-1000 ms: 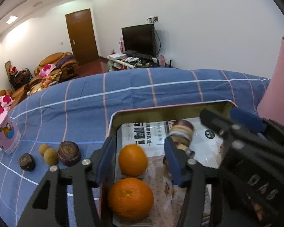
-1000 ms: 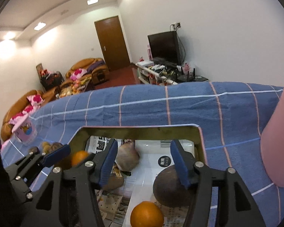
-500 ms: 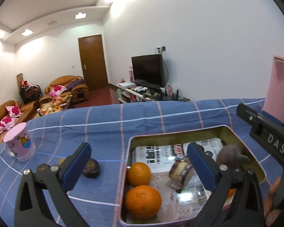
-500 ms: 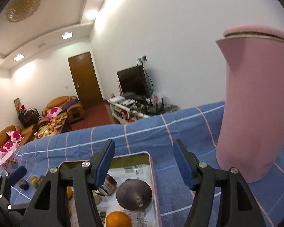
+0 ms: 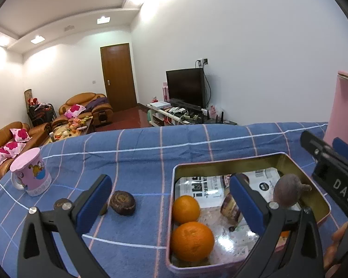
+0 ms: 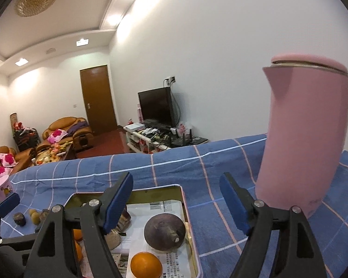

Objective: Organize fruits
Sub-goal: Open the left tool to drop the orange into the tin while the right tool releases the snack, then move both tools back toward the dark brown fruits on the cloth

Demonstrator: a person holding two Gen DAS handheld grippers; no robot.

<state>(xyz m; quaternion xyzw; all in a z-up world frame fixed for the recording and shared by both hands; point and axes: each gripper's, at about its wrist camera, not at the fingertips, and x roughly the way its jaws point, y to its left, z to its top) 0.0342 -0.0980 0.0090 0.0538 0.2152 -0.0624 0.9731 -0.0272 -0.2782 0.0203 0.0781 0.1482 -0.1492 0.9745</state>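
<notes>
A metal tin (image 5: 220,164) lined with paper holds two oranges (image 5: 192,241), a brown round fruit (image 5: 287,193) and a small jar (image 5: 229,208). In the right wrist view the tin (image 6: 188,217) shows the brown fruit (image 6: 164,232) and an orange (image 6: 146,265). A dark brown fruit (image 5: 123,202) lies on the blue cloth left of the tin. My left gripper (image 5: 169,203) is open and empty above the tin's left edge. My right gripper (image 6: 176,203) is open and empty above the tin.
A pink kettle (image 6: 306,139) stands right of the tin. A pink cartoon cup (image 5: 31,172) stands at the left. Small fruits (image 6: 33,215) lie on the cloth left of the tin. The table's far edge (image 5: 174,127) drops to the living room.
Both grippers have risen and pulled back from the tin. The left gripper's jaws have opened wide. The kettle has come into the right wrist view.
</notes>
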